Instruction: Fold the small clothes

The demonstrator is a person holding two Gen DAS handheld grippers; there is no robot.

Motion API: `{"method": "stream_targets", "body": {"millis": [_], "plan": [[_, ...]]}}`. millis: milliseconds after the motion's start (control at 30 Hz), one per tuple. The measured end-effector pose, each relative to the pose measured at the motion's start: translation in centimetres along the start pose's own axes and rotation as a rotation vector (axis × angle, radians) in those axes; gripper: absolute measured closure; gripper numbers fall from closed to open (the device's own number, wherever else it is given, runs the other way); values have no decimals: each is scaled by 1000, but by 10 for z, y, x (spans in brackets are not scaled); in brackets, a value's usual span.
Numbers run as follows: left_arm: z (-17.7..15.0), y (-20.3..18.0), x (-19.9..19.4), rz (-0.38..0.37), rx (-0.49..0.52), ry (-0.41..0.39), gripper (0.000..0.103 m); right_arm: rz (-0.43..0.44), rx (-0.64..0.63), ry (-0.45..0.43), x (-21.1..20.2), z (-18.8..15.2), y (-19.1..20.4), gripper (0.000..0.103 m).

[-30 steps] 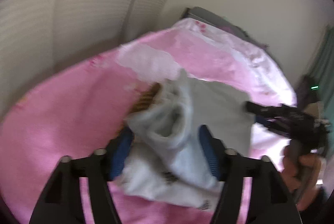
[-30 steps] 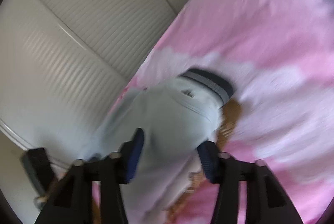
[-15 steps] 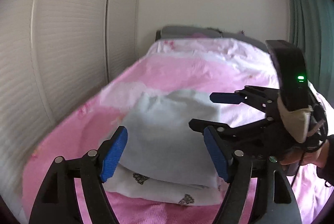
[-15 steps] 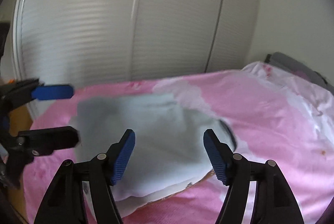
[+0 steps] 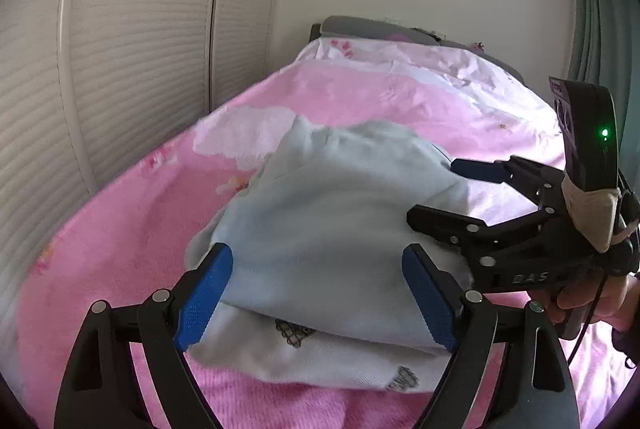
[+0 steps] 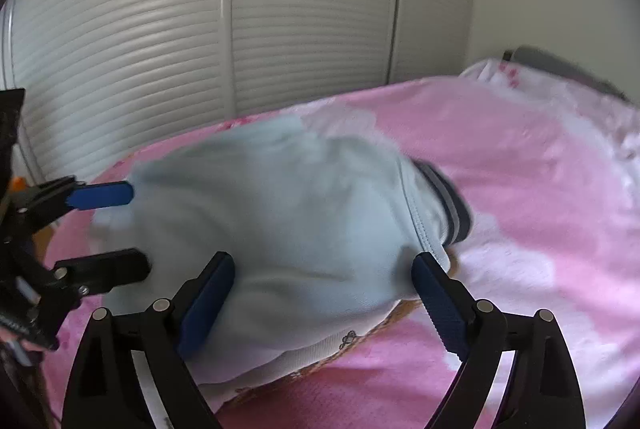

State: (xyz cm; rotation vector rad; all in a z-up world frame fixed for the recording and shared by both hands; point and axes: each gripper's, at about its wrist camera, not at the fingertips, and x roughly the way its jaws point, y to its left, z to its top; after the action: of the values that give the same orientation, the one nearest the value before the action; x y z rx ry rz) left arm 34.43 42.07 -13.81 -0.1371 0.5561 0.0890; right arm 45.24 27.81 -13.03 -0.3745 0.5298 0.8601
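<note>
A folded pale blue garment [image 5: 332, 225] with a dark striped waistband [image 6: 452, 205] lies on top of a folded white printed garment [image 5: 320, 361] on the pink bed. My left gripper [image 5: 316, 301] is open, its blue pads either side of the stack's near edge, holding nothing. My right gripper [image 6: 320, 293] is open at the other side of the stack, also empty. The right gripper shows in the left wrist view [image 5: 444, 189], the left gripper in the right wrist view [image 6: 116, 229]. A brown garment edge [image 6: 404, 313] peeks from under the stack.
The pink and white blanket [image 5: 400, 101] covers the bed. White slatted wardrobe doors [image 6: 200, 29] stand along the bed's far side. A grey headboard [image 5: 372, 29] is at the far end, a green curtain [image 5: 600, 29] at the right.
Both grippers let go of the pale blue garment, which now lies flat on the stack. Both have drawn back and tilted up, jaws open.
</note>
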Motion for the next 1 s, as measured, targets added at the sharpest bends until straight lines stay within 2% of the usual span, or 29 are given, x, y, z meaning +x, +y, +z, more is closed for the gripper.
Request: {"method": "stream_targets", "body": {"millis": [233, 433, 667, 800, 1000], "plan": [[19, -42, -82, 46, 40, -80, 11, -69, 65, -99, -91, 5, 3, 13], [13, -91, -161, 42, 48, -97, 3, -151, 126, -173, -210, -17, 12, 12], [-28, -168, -240, 32, 78, -79, 0, -295, 199, -208, -360, -84, 29, 11], [-64, -218, -270, -17, 98, -53, 0, -413, 257, -201, -439, -132, 38, 10], [-104, -280, -303, -74, 132, -56, 0, -588, 348, -172, -523, -193, 43, 9]]}}
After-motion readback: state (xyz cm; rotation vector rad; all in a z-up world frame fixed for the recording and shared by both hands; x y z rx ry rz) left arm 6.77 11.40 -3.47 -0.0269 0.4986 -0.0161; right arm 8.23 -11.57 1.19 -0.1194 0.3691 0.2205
